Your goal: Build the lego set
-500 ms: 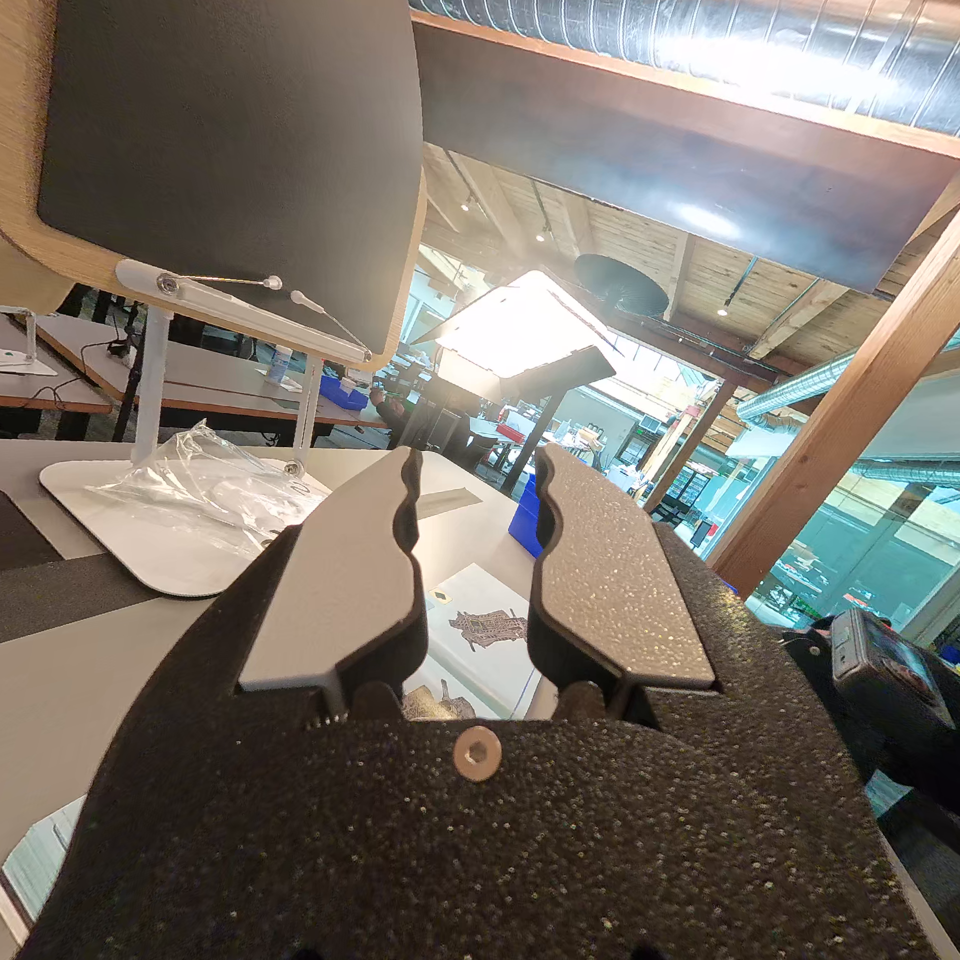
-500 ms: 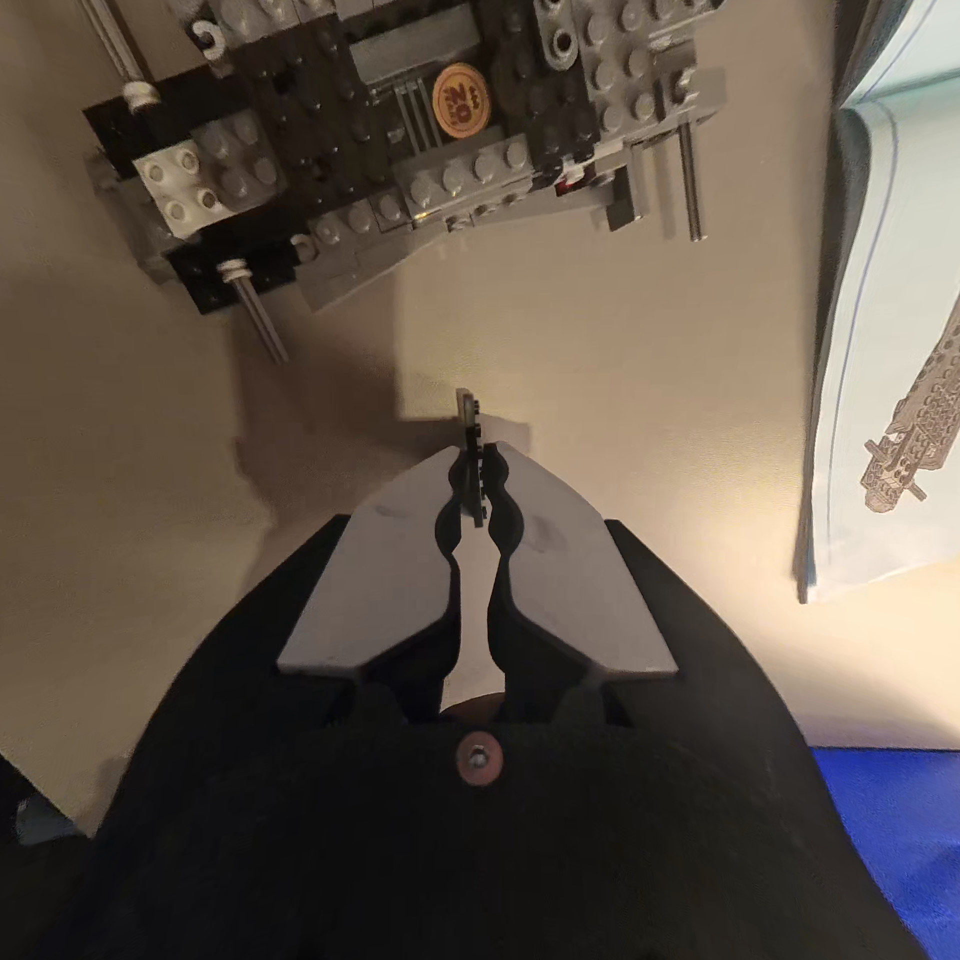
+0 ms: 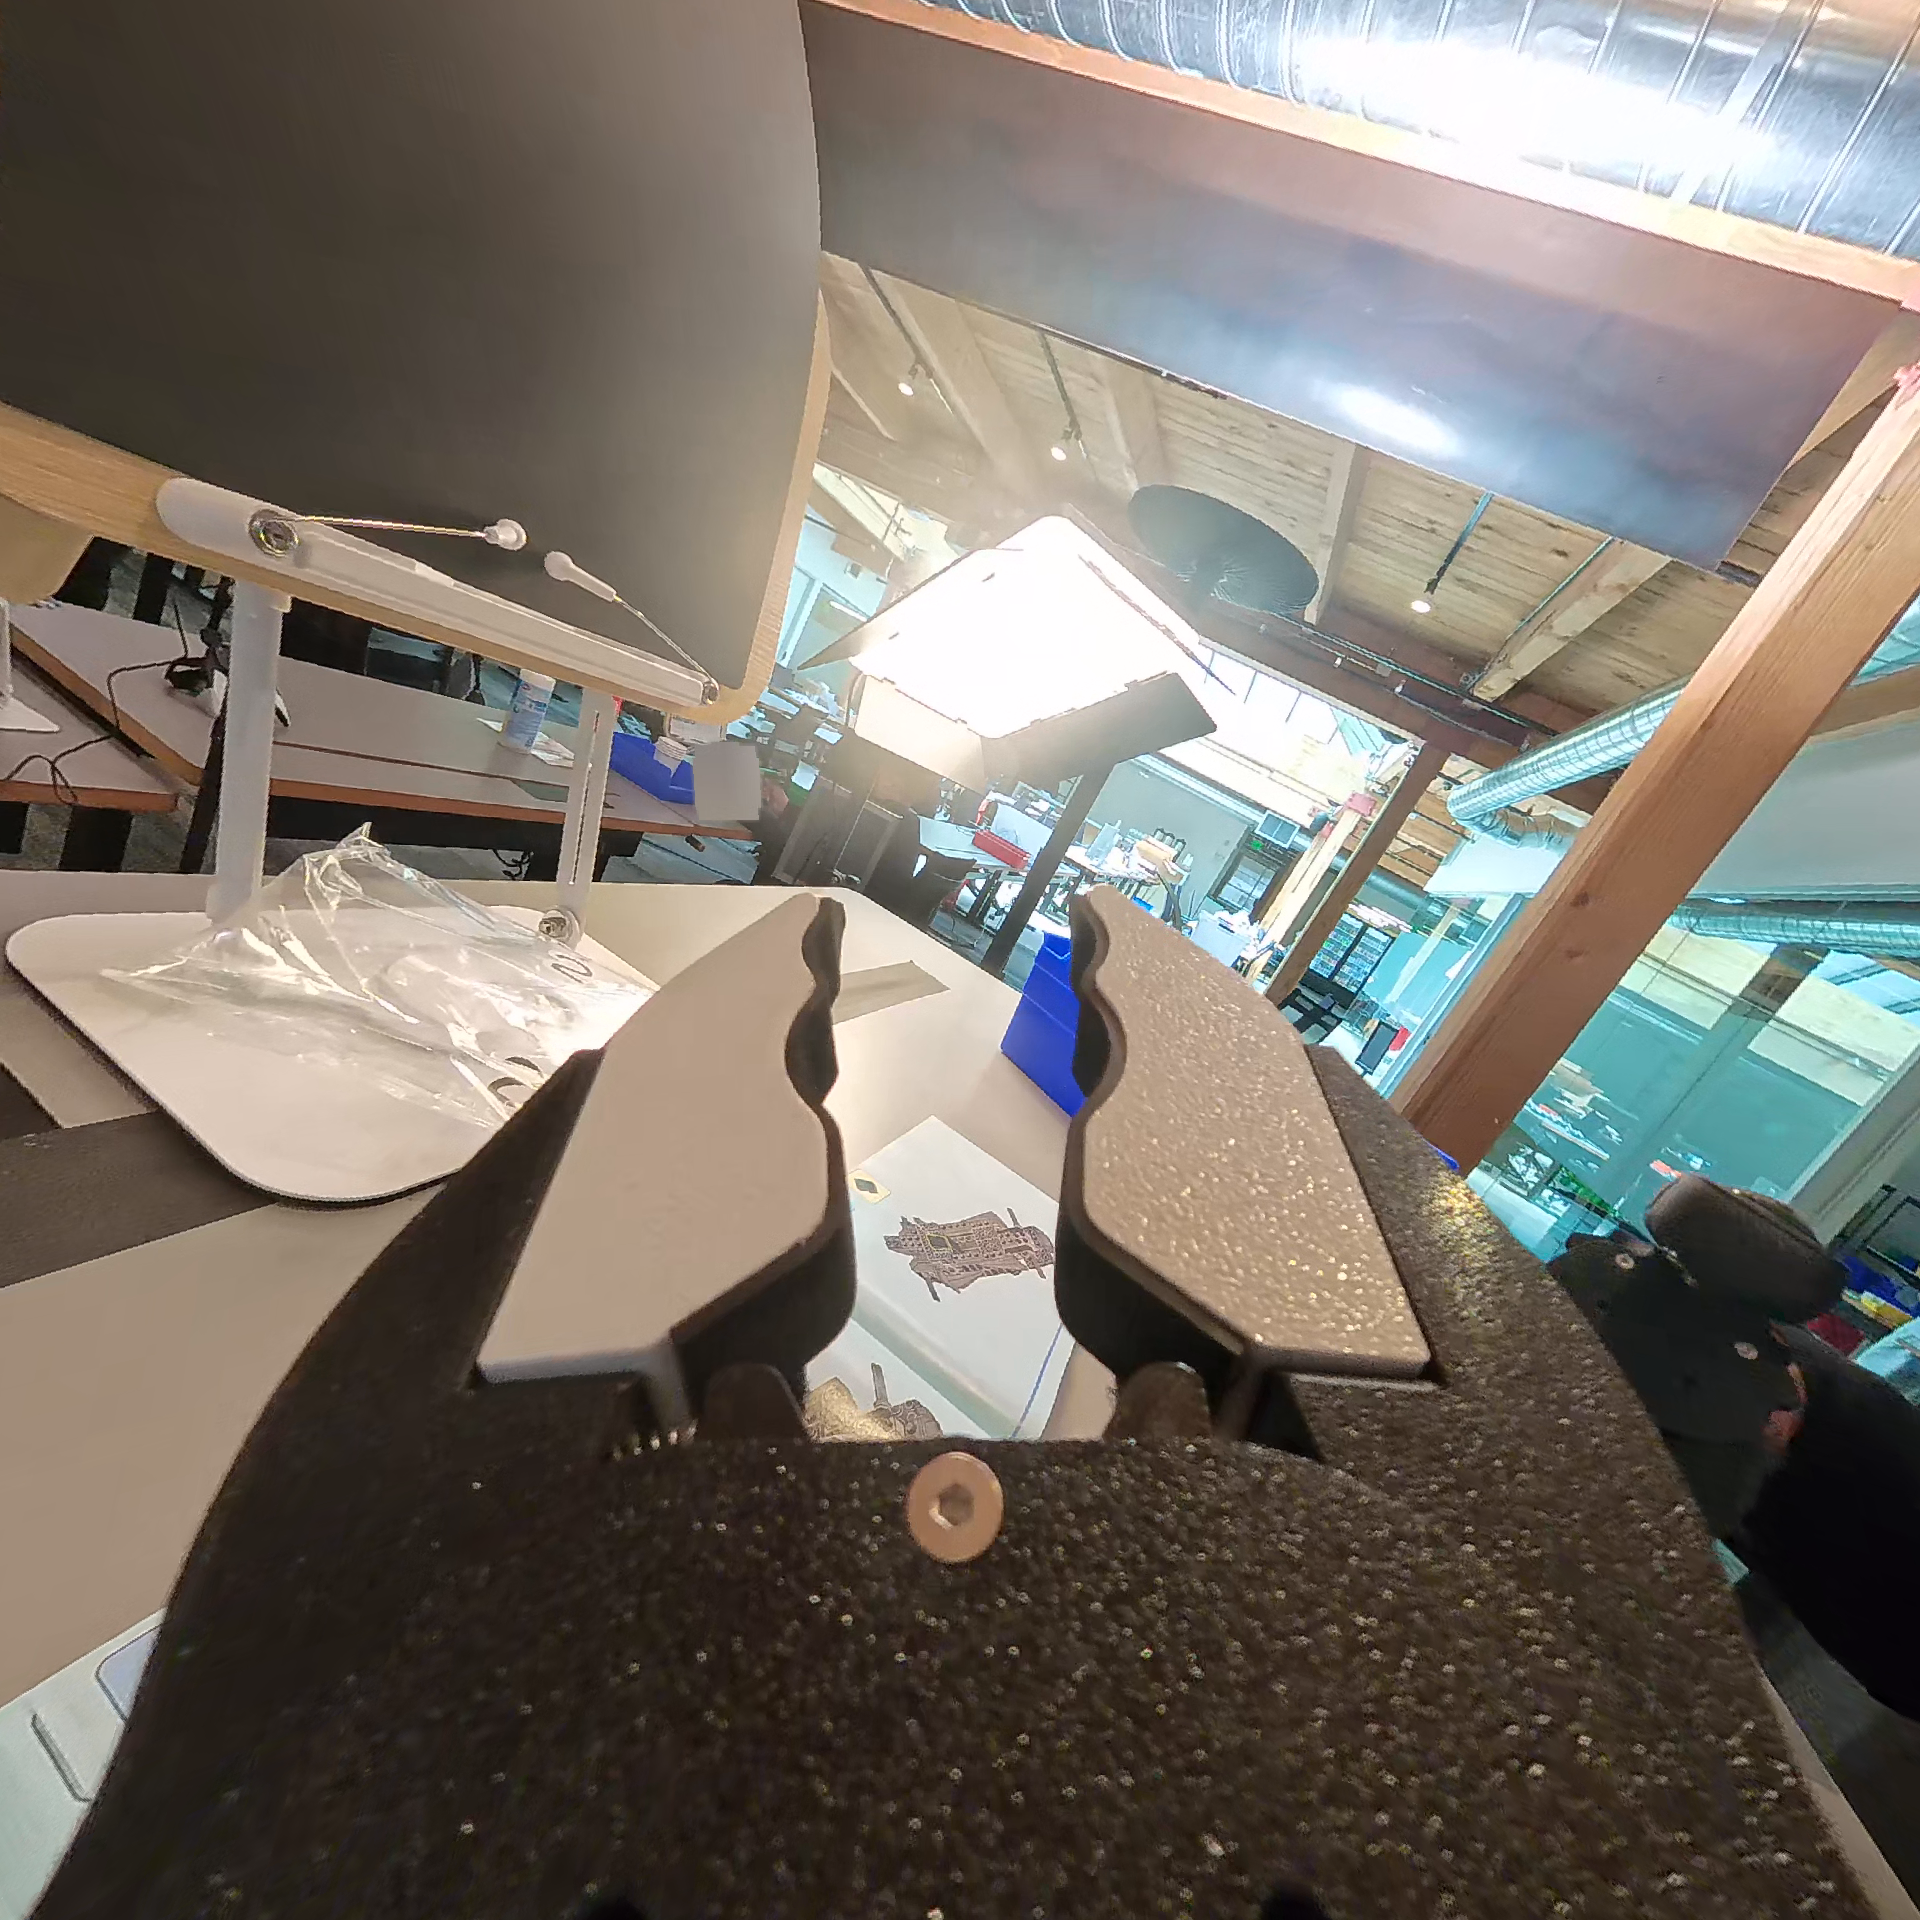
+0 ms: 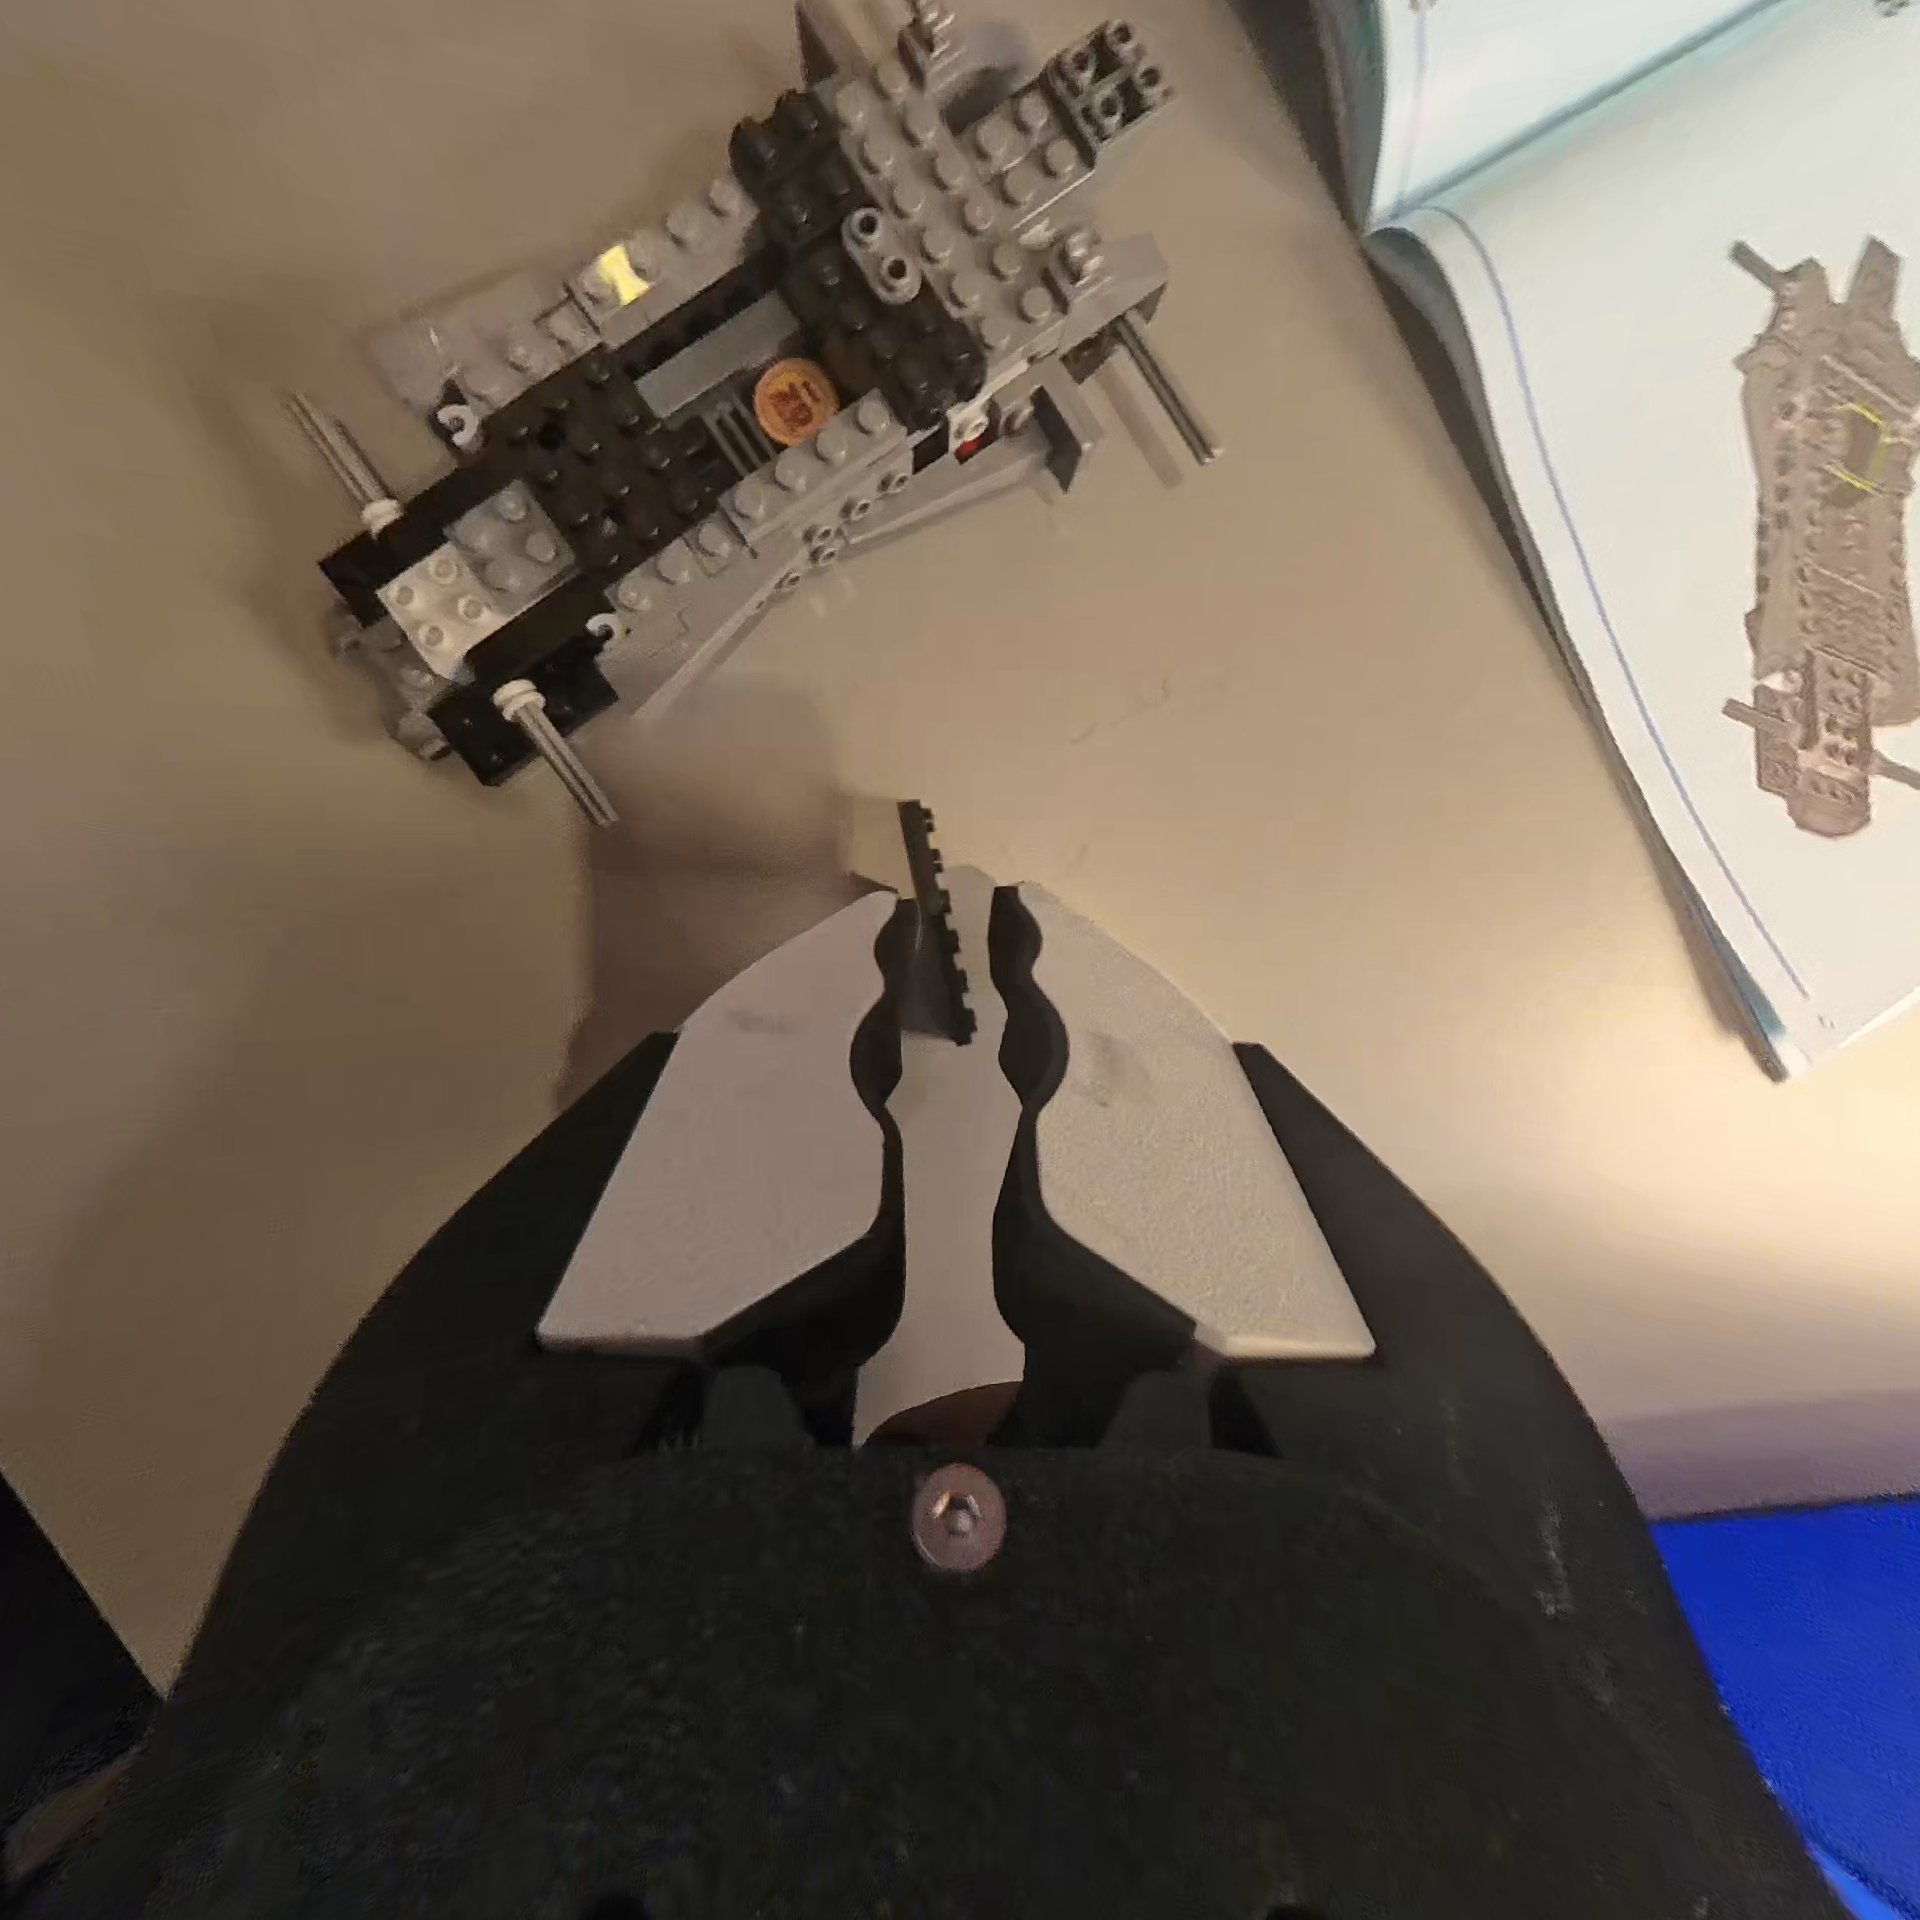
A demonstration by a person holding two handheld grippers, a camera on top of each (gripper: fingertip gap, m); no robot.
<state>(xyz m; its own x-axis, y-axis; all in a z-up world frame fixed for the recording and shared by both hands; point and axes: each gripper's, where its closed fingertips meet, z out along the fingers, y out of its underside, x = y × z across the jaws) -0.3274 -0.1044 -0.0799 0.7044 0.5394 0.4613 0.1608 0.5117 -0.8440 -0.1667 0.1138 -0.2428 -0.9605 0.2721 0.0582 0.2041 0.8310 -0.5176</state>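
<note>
Brick model [image 4: 769, 416], grey and black with axle pins sticking out, lies on the pale table [image 4: 1195, 727] well ahead of your right gripper [image 4: 940, 904]. It now runs slantwise across that view, where half a second ago it sat squarely along the top edge, so your wrist has swung. The open instruction booklet [image 4: 1662, 520] lies off to the right, apart from the model.

Your left gripper [image 3: 951, 914] is held wide with nothing between its fingers, as before (it looks out over a crumpled clear bag [image 3: 343, 966] and a blue bin [image 3: 1039, 1018]).

The smallest piece has changed most. The thin black studded plate [image 4: 940, 966] was pinched upright at your right fingertips. The jaws now stand narrowly apart. The plate leans tilted against the left finger [image 4: 831, 966], and bare table shows between its studs and the other finger [image 4: 1039, 956]. It stands between the pads and is not clamped.
</note>
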